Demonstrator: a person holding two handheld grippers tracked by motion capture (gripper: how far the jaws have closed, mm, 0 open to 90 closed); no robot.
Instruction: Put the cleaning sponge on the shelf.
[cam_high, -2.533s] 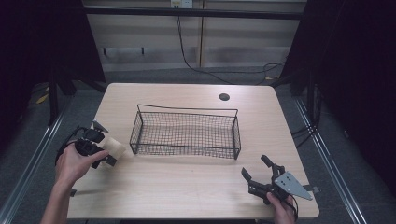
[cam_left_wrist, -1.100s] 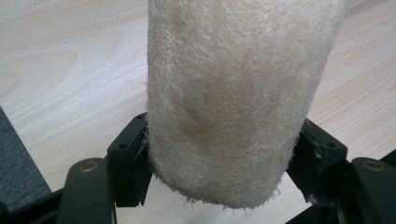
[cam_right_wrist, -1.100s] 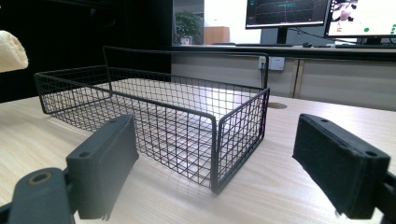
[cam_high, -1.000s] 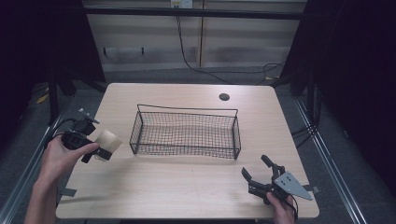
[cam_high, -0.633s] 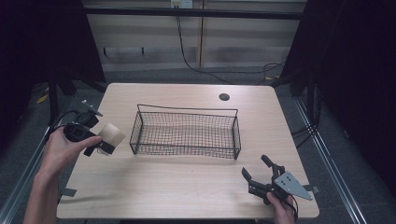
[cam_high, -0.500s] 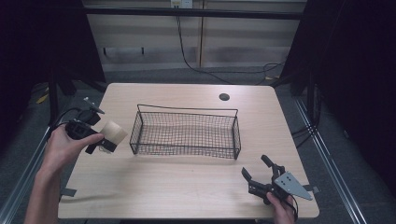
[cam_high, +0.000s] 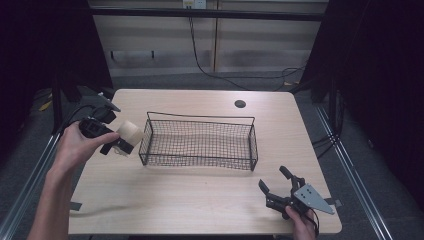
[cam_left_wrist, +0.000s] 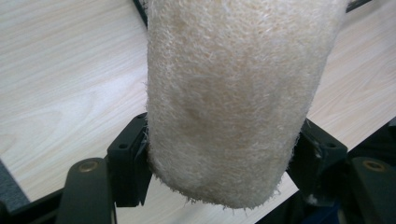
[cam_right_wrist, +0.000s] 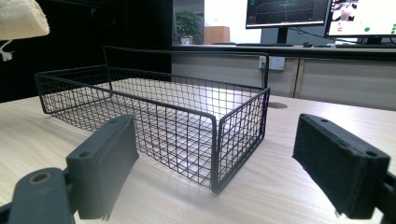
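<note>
My left claw (cam_high: 121, 141) is clamped on the pale beige fibrous loofah roll (cam_high: 131, 132), held above the light wooden table (cam_high: 200, 200) just beside the black wire-mesh basket's (cam_high: 200, 145) left end. I'd lift enough to clear that rim before swinging in, then lower gently. The basket is empty, so there's ample room. My right claw (cam_high: 276, 187) rests wide open with nothing in it near the front right edge.

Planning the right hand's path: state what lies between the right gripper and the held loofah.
In the high view, the wire basket stands between the right gripper and the loofah.
</note>
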